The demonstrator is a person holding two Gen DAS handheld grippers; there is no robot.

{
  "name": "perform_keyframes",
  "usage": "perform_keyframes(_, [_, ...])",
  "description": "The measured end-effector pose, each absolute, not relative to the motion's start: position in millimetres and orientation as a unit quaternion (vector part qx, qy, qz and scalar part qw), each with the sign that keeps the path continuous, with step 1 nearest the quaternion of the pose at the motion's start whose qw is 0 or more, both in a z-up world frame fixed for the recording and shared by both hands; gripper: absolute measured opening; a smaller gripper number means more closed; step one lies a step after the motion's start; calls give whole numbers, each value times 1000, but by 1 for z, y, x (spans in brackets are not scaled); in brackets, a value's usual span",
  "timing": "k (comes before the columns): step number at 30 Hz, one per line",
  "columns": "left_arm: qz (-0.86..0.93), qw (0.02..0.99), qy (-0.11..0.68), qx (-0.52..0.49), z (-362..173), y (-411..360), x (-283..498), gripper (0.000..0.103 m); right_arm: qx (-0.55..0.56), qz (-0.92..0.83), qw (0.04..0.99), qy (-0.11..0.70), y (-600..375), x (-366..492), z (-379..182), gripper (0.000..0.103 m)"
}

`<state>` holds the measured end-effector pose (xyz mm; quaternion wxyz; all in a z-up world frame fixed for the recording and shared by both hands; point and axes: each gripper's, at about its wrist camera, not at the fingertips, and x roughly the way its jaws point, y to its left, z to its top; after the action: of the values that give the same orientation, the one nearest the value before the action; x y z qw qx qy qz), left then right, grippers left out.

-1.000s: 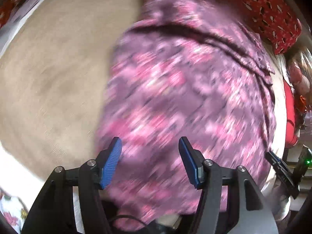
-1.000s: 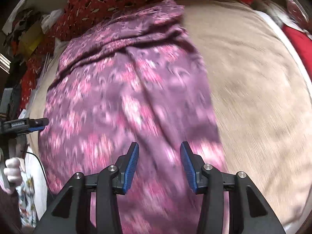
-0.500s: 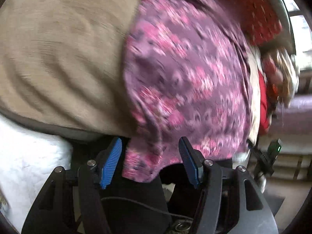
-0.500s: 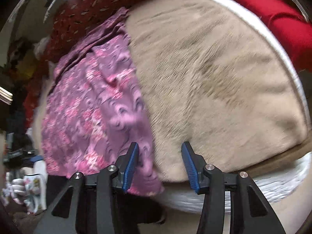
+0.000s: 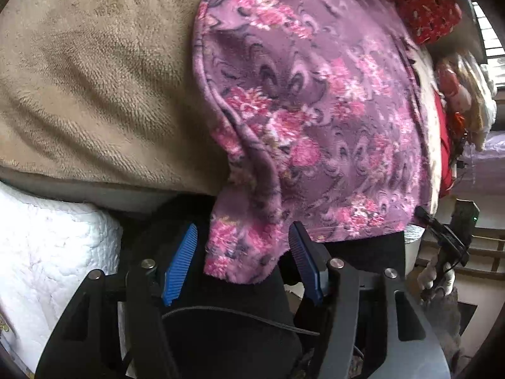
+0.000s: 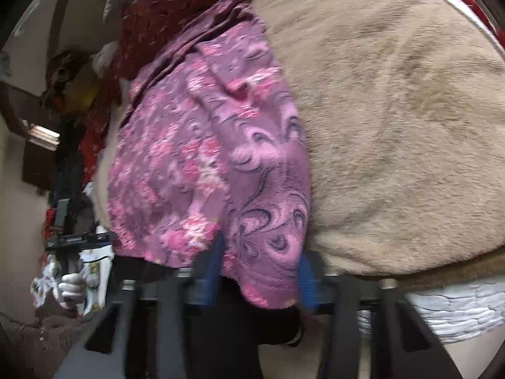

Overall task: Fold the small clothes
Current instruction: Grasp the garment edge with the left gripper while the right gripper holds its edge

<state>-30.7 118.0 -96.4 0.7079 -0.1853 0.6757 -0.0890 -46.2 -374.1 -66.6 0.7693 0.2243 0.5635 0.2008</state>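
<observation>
1. Left tool (image 5: 242, 263) — jaws just closing, pads still apart around the purple floral garment's (image 5: 315, 101) hanging corner.
2. Right tool (image 6: 260, 271) — jaws just closing, blurred; grip can't be told.
3. Garment lies on the beige blanket (image 5: 94, 79), overhanging its edge.

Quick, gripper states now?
Left gripper: open, fingers just closing around a corner of the purple garment.
Right gripper: open, fingers just closing around its other corner; blurred.
</observation>
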Motion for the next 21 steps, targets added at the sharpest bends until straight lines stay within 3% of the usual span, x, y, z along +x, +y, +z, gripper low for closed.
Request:
perform_keyframes(1, [-97, 713, 669, -189, -93, 118, -34, 30, 218, 202, 772, 561, -372, -47, -65, 10])
perform_keyframes(2, [-101, 712, 668, -192, -93, 112, -33, 8, 207, 203, 780, 555, -369, -49, -62, 10])
perform_keyframes(13, [-103, 781, 536, -303, -11, 172, -44, 1, 305, 237, 808, 445, -384, -46, -2, 10])
perform_keyframes(17, [-95, 775, 560, -278, -23, 176, -41, 2, 303, 230, 806, 454, -379, -37, -5, 10])
perform_keyframes(21, [-86, 744, 612, -254, -61, 165, -42, 13, 299, 213, 797, 480, -378, -33, -21, 10])
